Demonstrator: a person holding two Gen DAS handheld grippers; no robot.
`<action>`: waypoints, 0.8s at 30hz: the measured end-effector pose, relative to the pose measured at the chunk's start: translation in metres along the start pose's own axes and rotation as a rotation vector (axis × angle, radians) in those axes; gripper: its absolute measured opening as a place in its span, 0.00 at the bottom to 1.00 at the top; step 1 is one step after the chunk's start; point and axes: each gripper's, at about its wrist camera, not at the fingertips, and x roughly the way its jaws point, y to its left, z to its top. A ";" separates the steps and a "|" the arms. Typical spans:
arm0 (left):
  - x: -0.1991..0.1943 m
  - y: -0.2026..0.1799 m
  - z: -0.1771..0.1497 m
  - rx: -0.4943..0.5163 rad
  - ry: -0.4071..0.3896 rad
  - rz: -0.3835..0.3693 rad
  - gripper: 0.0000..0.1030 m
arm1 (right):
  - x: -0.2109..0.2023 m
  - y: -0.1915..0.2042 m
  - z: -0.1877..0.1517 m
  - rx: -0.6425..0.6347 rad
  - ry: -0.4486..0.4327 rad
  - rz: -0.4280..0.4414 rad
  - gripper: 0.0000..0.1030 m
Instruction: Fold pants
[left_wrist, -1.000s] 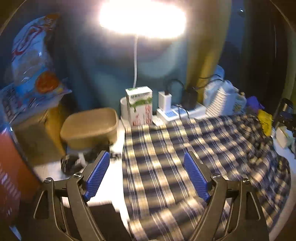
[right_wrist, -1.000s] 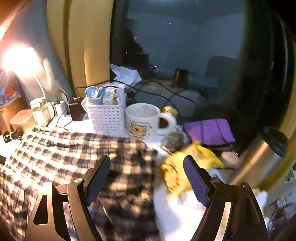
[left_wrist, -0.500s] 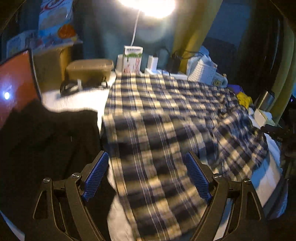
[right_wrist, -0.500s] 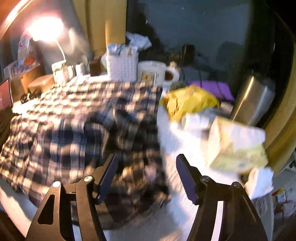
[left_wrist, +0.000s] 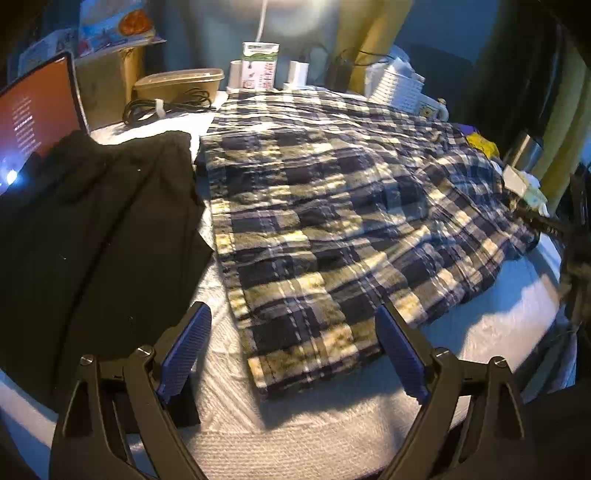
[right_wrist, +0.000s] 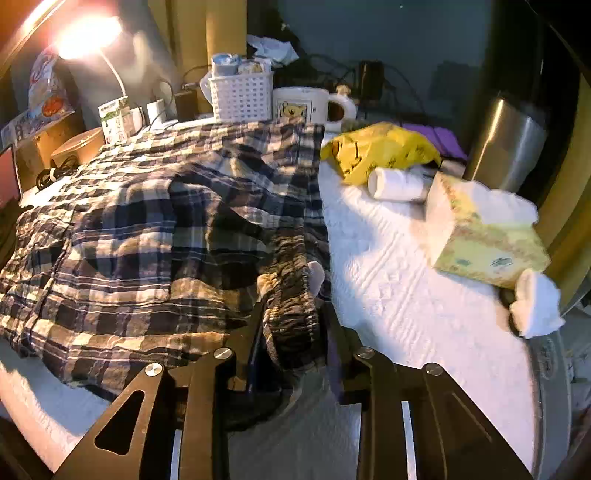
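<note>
From the left wrist view, the left gripper (left_wrist: 291, 354) is released, its blue ribbed fingers (left_wrist: 184, 350) spread wide and holding nothing; it hovers low, pointing forward over the white quilted table cover (left_wrist: 295, 435). The navy-and-cream plaid cotton pants (left_wrist: 332, 206) lie spread flat ahead of the fingers, and their near hem corner reaches into the gap between the fingertips without touching either pad. A black folded garment (left_wrist: 92, 229) sits outside the left finger, just beside the pants' edge. To do this step well, I judge the left gripper should come down on that hem corner and catch every layer, keeping clear of the black cloth. From the right wrist view, the right gripper (right_wrist: 291, 332) is clenched on the gathered elastic waistband of the pants, the bunched fabric pinched between the fingers; the rest of the pants spreads ahead and to the left of them. The gripper sits low, nearly level with the table. A pale yellow tissue box (right_wrist: 484, 240) and a yellow plastic bag (right_wrist: 380, 151) lie well to the right of the fingers, so a lift should swing leftward, away from them, with the fabric kept taut.
</note>
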 end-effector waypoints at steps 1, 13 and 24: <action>-0.001 -0.002 -0.001 0.010 -0.004 0.001 0.85 | -0.005 0.001 0.000 -0.001 -0.011 -0.002 0.28; -0.032 -0.001 -0.003 0.057 -0.088 -0.026 0.03 | -0.075 0.010 0.011 -0.007 -0.154 -0.039 0.27; -0.076 0.007 -0.019 0.061 -0.054 -0.079 0.03 | -0.086 0.007 -0.014 0.020 -0.139 -0.049 0.27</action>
